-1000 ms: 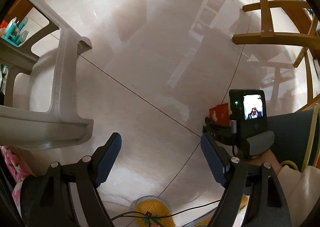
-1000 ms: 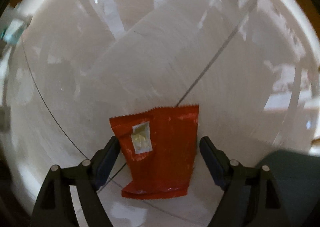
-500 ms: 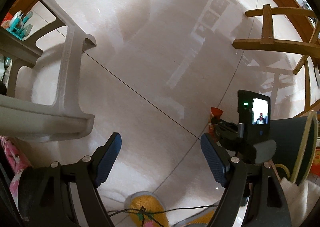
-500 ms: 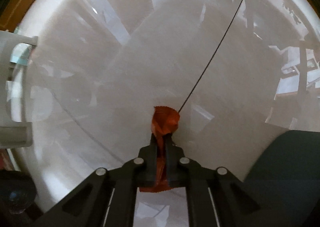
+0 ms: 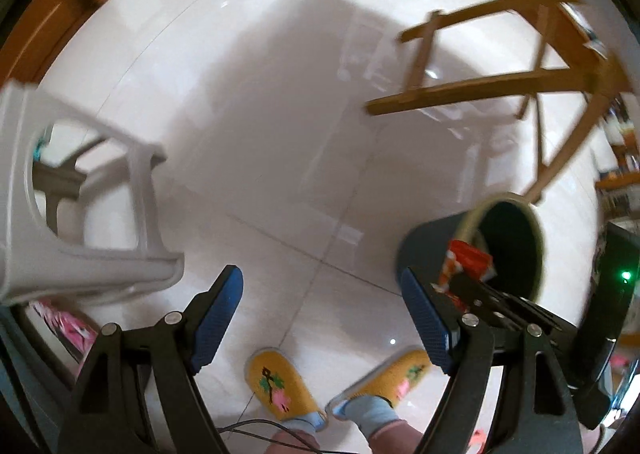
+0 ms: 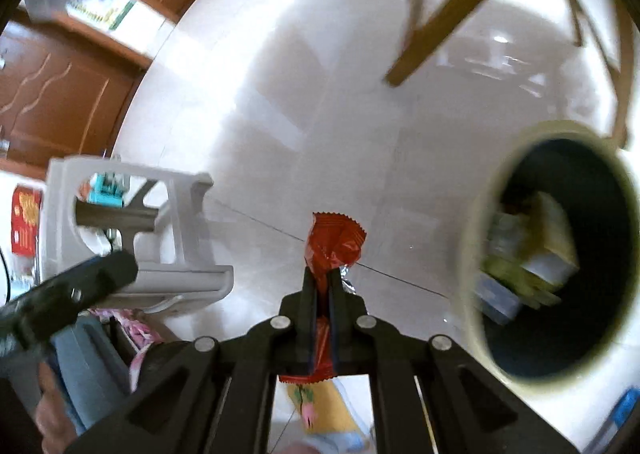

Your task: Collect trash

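Observation:
My right gripper (image 6: pixel 323 274) is shut on a crumpled red snack wrapper (image 6: pixel 334 244) and holds it above the floor, left of a dark trash bin (image 6: pixel 560 254) with a pale rim and packaging inside. In the left wrist view the wrapper (image 5: pixel 466 260) hangs in the right gripper (image 5: pixel 460 282) at the bin's rim (image 5: pixel 472 222). My left gripper (image 5: pixel 320 310) is open and empty above the tiled floor.
A white plastic stool (image 5: pixel 92 222) stands at the left, also in the right wrist view (image 6: pixel 160 238). A wooden chair frame (image 5: pixel 500 86) stands at the back right. The person's yellow slippers (image 5: pixel 280 386) are below the grippers. Brown wooden doors (image 6: pixel 60 86) are at far left.
The right gripper closed on the red wrapper, lifted it off the floor and carried it right, up to the bin. Both views swung so the bin's opening now shows.

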Demonstrator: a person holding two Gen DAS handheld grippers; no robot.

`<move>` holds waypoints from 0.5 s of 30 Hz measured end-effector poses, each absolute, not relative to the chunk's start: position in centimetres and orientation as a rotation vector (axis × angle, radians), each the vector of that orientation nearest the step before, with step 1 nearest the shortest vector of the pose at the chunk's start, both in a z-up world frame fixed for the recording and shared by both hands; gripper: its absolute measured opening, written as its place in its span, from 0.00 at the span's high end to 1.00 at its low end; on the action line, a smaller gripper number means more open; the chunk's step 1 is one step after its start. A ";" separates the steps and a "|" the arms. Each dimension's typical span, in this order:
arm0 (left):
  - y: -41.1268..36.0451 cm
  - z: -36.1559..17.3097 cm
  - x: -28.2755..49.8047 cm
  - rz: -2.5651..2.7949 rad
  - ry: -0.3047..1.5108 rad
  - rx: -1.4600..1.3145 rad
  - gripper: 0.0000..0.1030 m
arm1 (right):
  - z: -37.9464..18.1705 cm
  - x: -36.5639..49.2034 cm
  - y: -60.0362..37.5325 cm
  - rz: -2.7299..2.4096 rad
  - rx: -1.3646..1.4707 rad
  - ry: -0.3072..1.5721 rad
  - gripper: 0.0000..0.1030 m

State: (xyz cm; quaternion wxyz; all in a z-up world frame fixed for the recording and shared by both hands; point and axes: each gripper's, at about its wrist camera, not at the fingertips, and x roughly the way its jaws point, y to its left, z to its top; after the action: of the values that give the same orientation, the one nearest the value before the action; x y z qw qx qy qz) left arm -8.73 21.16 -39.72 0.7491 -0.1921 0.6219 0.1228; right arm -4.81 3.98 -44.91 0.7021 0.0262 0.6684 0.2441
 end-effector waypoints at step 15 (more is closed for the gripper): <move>10.7 -35.0 -2.2 0.070 1.354 -0.260 0.22 | -45.6 0.8 -9.0 0.201 0.142 1.535 0.71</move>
State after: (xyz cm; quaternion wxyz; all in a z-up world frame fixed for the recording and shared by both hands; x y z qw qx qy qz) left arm -2.18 10.66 -35.04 0.7710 -0.1200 0.6245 0.0323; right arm 0.83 -9.01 -45.57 0.7128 0.0639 0.6925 0.0907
